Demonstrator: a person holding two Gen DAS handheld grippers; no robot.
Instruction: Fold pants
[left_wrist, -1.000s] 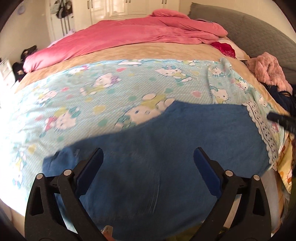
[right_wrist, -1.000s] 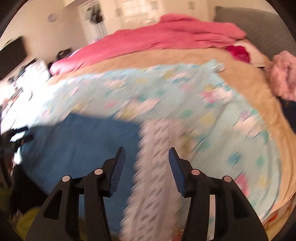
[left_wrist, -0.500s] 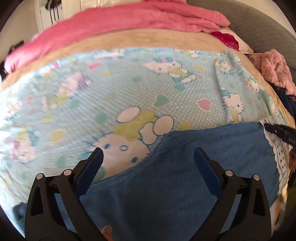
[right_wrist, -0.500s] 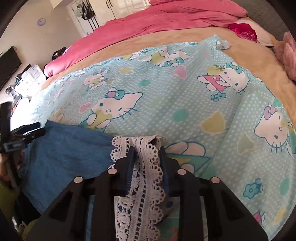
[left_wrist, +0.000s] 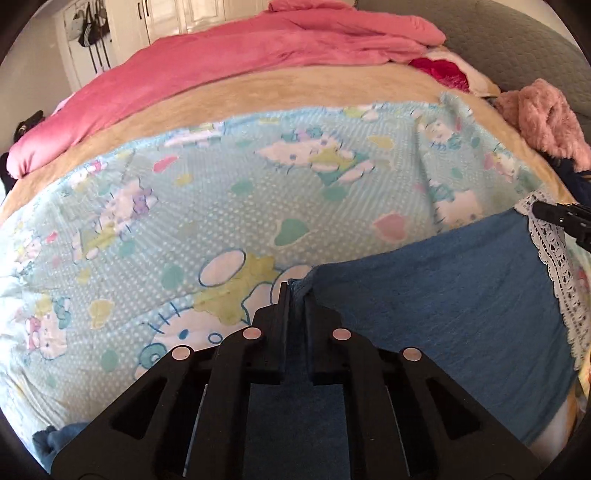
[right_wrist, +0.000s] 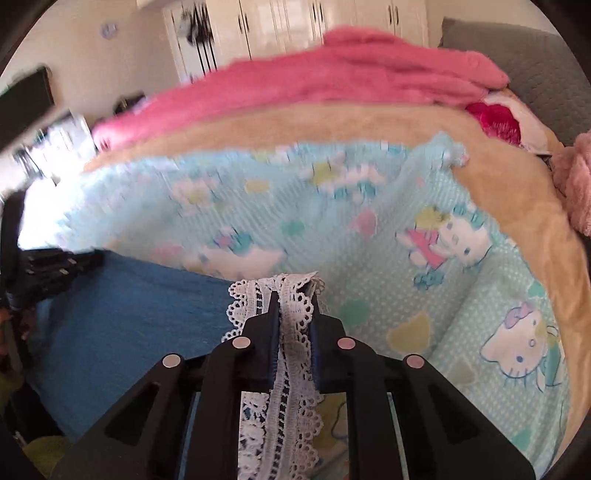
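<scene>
Blue denim pants (left_wrist: 443, 306) with a white lace hem (left_wrist: 554, 258) lie on the light blue cartoon-print sheet (left_wrist: 258, 206) at the near edge of the bed. My left gripper (left_wrist: 296, 291) is shut on a blue edge of the pants. My right gripper (right_wrist: 293, 295) is shut on the lace hem (right_wrist: 291, 332), with the blue cloth (right_wrist: 129, 314) stretching to its left. The right gripper shows at the far right of the left wrist view (left_wrist: 565, 218); the left gripper shows at the left of the right wrist view (right_wrist: 51, 269).
A pink duvet (left_wrist: 240, 59) is bunched along the far side of the bed on a tan blanket (left_wrist: 258, 96). A fluffy pink garment (left_wrist: 543, 118) and a grey headboard (left_wrist: 517, 40) are at the right. Wardrobe doors (right_wrist: 295, 26) stand behind.
My left gripper has closed on the blue edge of the pants; it was open before. My right gripper closed on the lace hem half a second ago and still holds it.
</scene>
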